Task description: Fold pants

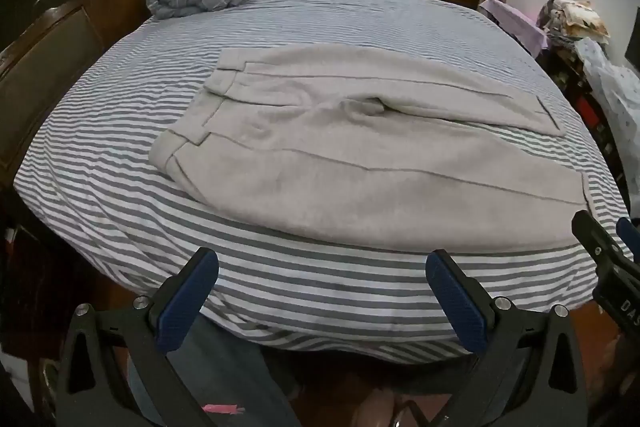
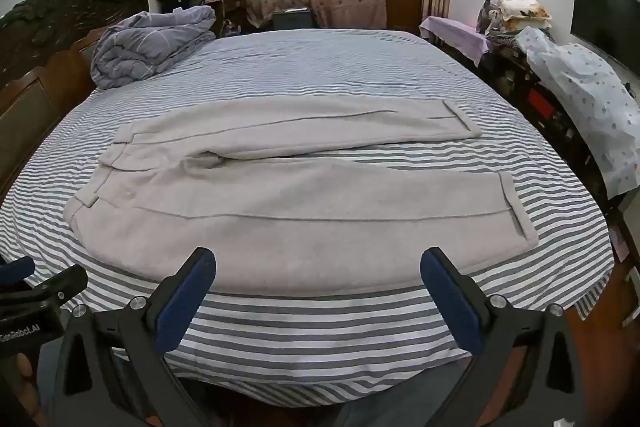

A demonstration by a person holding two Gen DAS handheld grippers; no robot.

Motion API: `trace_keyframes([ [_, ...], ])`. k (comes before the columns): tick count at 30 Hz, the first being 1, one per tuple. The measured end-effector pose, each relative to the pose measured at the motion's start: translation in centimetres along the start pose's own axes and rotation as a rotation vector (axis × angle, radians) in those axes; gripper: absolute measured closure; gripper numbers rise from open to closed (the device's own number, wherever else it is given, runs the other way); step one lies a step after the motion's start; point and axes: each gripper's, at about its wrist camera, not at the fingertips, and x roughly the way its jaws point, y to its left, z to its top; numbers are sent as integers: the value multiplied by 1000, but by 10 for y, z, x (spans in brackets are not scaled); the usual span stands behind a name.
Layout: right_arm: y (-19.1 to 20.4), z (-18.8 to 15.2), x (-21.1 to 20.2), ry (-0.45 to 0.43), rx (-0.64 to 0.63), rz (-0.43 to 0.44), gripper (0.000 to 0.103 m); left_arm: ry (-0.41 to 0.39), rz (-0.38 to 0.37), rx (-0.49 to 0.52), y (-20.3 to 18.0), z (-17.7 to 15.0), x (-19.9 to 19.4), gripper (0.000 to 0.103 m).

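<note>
Light grey pants (image 1: 320, 147) lie flat on the striped bed (image 1: 280, 287), waistband to the left, both legs spread to the right with cuffs apart. They also show in the right wrist view (image 2: 280, 211). My left gripper (image 1: 322, 267) is open and empty, hovering over the bed's near edge, short of the near leg. My right gripper (image 2: 318, 263) is open and empty, with its fingertips over the near leg's front hem edge. The right gripper also shows at the right edge of the left wrist view (image 1: 612, 251), and the left one at the left edge of the right wrist view (image 2: 36, 287).
A folded blue-grey quilt (image 2: 152, 43) lies at the bed's far left corner by the dark wooden headboard (image 2: 52, 27). A cluttered bench with bags and pillows (image 2: 560, 67) runs along the right side. Curtains and a door stand beyond the bed.
</note>
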Motion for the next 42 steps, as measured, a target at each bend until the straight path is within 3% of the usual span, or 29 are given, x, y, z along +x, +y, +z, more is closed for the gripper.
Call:
trace_keyframes([
  [13, -4, -5, -1, -4, 8, -3, 2, 10, -6, 35, -3, 0, 7, 0],
  [26, 1, -4, 3, 6, 26, -8, 2, -55, 30, 92, -9, -1, 3, 0],
  [42, -6, -2, 4, 23, 53, -6, 2, -10, 21, 47, -2, 0, 7, 0],
])
